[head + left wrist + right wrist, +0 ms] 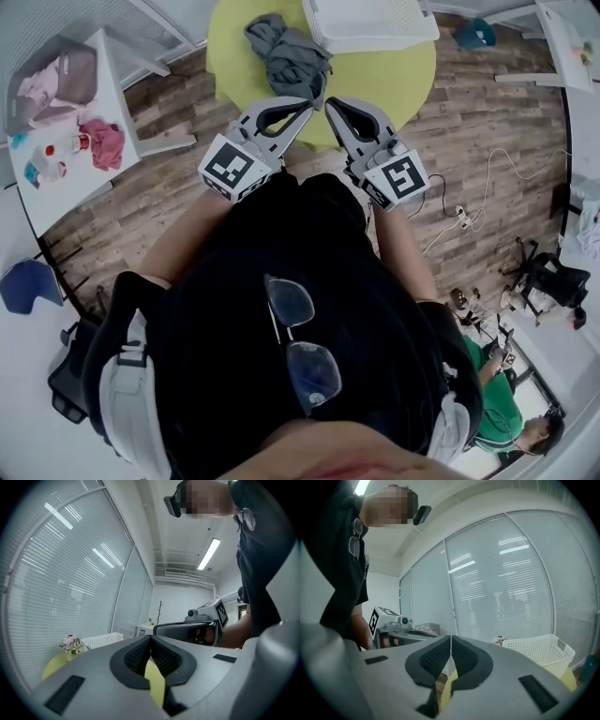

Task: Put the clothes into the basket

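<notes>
On the round yellow-green counter (pixel 412 80), grey clothes (pixel 289 58) lie just beside the white basket (pixel 370 23), near the left gripper (pixel 307 101) and right gripper (pixel 330 103), both with fingers pressed together, empty.

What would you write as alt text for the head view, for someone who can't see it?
Seen from above, a person holds the left gripper and right gripper, both shut and empty, toward a round yellow-green table. Grey clothes lie heaped on it just beyond the tips, with a white basket at its far edge.
</notes>
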Tool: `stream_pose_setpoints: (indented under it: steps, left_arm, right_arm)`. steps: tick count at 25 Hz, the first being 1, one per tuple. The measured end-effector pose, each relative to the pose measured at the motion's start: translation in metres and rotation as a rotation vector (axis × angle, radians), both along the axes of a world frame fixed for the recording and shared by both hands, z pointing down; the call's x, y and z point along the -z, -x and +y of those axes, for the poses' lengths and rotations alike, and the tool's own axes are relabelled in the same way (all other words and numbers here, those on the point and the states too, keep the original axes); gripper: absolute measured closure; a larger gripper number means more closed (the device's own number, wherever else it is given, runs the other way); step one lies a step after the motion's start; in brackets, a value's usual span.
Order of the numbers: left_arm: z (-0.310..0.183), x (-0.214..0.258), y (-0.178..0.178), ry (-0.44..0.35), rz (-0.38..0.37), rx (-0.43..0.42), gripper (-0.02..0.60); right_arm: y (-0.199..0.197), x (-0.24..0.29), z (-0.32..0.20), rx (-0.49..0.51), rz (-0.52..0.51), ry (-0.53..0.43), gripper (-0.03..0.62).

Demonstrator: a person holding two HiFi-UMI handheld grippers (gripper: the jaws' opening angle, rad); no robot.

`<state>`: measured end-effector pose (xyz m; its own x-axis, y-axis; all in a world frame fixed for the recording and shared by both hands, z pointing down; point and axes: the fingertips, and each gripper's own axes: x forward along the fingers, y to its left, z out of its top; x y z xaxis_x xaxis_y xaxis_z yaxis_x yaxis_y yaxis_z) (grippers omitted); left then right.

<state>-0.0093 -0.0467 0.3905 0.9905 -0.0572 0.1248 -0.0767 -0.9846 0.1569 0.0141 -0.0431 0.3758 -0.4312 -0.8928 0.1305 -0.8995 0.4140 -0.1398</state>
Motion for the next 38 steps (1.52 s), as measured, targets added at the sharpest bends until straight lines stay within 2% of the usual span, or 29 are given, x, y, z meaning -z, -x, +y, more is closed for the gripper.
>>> stream_pose_setpoints:
  steps: [4,11,21,27,33,38]
  left_arm:
    - [-0.011,-0.002,-0.003,0.024,-0.006,0.027,0.571]
    - [-0.034,-0.007,-0.028,0.029,-0.019,0.105,0.571]
    - [-0.072,-0.008,-0.082,0.034,-0.044,0.294,0.571]
    - [-0.083,-0.013,-0.104,0.029,-0.065,0.417,0.571]
    - [-0.102,-0.032,-0.094,0.039,-0.125,0.573,0.571]
    - [-0.118,-0.066,-0.068,0.107,-0.199,0.655,0.571]
  right_arm:
    - [-0.005,-0.001,-0.012,0.022,0.002,0.001,0.568]
    - [-0.031,-0.008,-0.041,0.093,-0.004,-0.004,0.568]
    - [-0.087,-0.014,-0.084,0.281,0.006,0.004,0.568]
    - [-0.107,-0.023,-0.097,0.399,-0.004,0.013,0.568]
    - [-0.101,-0.039,-0.113,0.512,-0.002,0.022,0.568]
    - [-0.078,-0.052,-0.121,0.554,0.001,0.045,0.568]
